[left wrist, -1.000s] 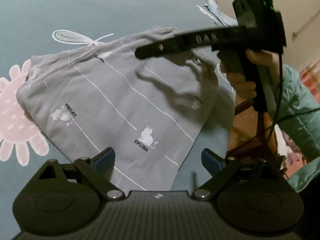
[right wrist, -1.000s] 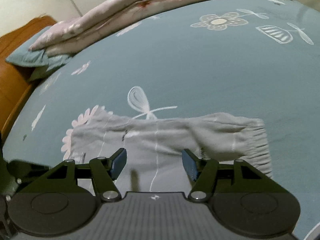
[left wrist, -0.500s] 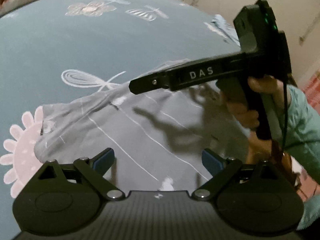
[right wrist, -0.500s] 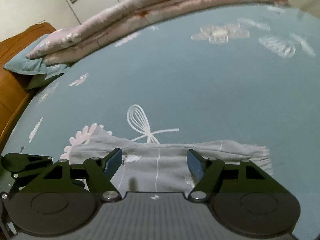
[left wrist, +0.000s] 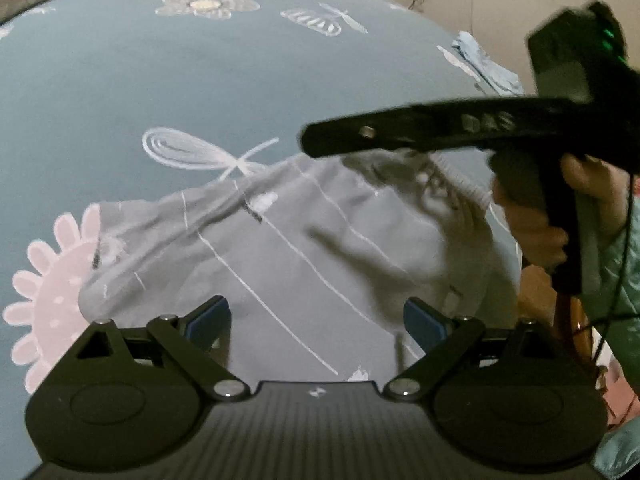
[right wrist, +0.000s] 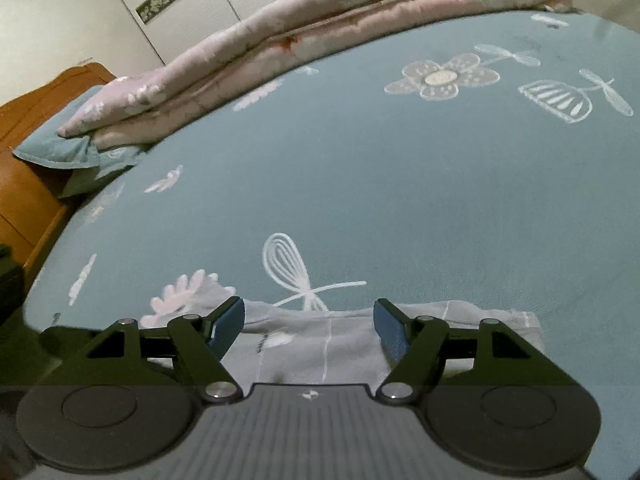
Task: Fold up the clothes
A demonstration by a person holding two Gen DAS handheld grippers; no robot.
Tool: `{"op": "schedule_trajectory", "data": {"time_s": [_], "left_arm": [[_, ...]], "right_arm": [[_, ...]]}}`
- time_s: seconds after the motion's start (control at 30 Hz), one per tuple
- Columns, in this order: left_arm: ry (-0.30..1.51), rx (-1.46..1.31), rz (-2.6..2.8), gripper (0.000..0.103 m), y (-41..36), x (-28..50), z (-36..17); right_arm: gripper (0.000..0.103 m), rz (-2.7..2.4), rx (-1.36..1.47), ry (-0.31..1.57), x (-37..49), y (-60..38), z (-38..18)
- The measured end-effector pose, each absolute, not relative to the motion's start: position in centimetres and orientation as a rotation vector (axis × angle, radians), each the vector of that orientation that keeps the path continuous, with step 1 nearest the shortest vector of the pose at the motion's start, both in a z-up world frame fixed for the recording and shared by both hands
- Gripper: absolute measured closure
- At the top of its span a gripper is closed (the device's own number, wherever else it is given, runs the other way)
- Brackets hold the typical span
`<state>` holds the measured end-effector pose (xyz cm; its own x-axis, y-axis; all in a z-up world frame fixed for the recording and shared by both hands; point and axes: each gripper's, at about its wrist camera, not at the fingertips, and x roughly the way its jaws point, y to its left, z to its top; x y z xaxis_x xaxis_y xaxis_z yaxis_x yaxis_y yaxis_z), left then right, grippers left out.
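Hovering open grippers (left wrist: 316, 320) over garment (left wrist: 304, 248)

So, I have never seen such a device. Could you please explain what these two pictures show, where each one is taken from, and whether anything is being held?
There is no robot here. A person holds a hand tool with two fingers, a gripper, in each hand, and each tool carries a wide-angle camera looking forward along its fingers. One picture comes from the left gripper, the other from the right gripper. The black shapes with blue pads at the bottom are each tool's own fingers. In the left view you also see the right tool from the side, with the person's hand around its handle. Below lies a grey garment with white stripes, spread on a blue bedsheet. Both grippers are open and hold nothing.
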<state>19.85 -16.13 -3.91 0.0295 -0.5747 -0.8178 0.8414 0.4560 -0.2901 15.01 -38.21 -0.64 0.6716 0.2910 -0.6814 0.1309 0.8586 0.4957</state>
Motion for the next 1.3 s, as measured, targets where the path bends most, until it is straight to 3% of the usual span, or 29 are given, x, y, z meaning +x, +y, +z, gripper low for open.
{"op": "schedule_trajectory", "data": {"time_s": [0.23,0.47,0.67,0.83,0.9,0.97,1.07,1.3], "left_arm": [[1.015,0.345,-1.125,0.009,-17.1,20.2,-2.5],[0.996,0.328,-1.116,0.010,-17.7,21.6,-2.2],[1.076,0.087,-1.151,0.010,-18.2,24.8,-1.9],[1.153,0.055,-1.215,0.010,-20.9,25.1,-3.8],[1.169,0.081,-1.197,0.010,-21.7,25.2,-4.9],[1.171,0.114,-1.161,0.010,-22.1,25.8,-5.9],[1.179,0.101,-1.159,0.011,-22.2,26.5,-6.4],[1.129,0.132,-1.224,0.011,-23.5,25.3,-4.2]], "right_arm": [[0.026,0.048,0.544,0.880,11.9,-38.9,0.0],[0.026,0.020,0.356,0.933,8.9,-37.7,0.0],[0.026,0.085,0.225,0.934,7.6,-34.8,0.1],[0.025,0.075,0.269,0.955,8.5,-33.2,-1.6],[0.021,0.066,0.262,0.954,8.2,-32.7,-2.1],[0.009,0.069,0.246,0.952,7.5,-32.4,-2.1],[0.000,0.061,0.224,0.951,6.2,-32.2,-2.2],[0.000,0.037,0.199,0.942,3.9,-31.6,-2.0]]}}
